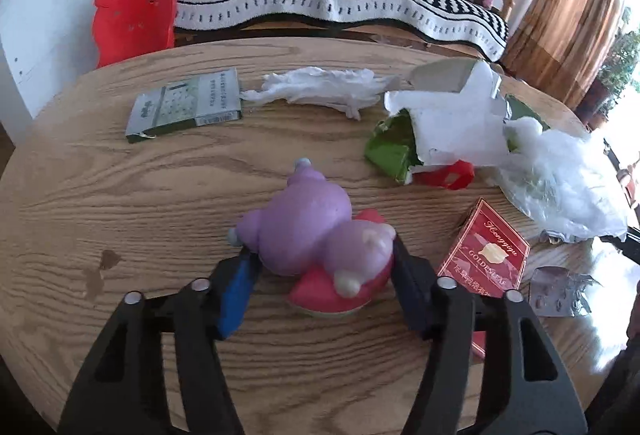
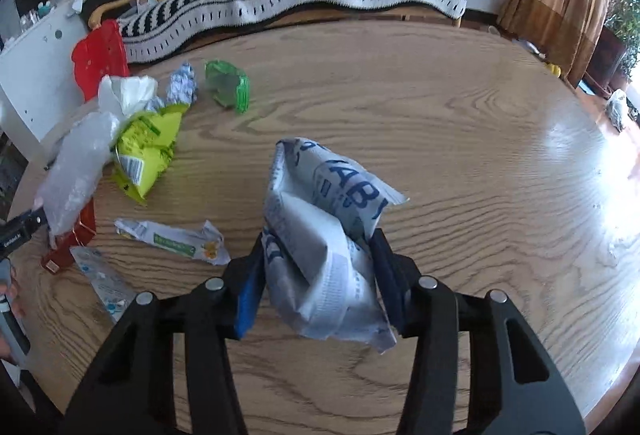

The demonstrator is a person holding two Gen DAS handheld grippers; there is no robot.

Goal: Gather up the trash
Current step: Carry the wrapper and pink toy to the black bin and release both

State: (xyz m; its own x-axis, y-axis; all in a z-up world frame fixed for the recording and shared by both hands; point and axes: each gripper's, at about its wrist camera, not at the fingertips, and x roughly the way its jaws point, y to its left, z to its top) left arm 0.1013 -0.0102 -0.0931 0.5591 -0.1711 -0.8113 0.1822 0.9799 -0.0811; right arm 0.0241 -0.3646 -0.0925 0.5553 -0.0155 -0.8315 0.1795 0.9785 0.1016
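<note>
Squeezing a purple toy figure (image 1: 316, 231), the left gripper (image 1: 320, 259) risks binning a non-trash item, while the right gripper's (image 2: 318, 267) crumpled blue-printed white wrapper (image 2: 324, 255) could slip free.

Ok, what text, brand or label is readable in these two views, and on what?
"GOLDEN LEAF": red cigarette pack.
"ABY", part only: white-and-blue wrapper, in the right hand-held gripper.
Grey-green box, yellow-green bag, flattened wrapper: print too small to read.

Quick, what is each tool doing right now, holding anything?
Left tool: closed on the purple toy figure.
Right tool: closed on the crumpled white-and-blue wrapper.
</note>
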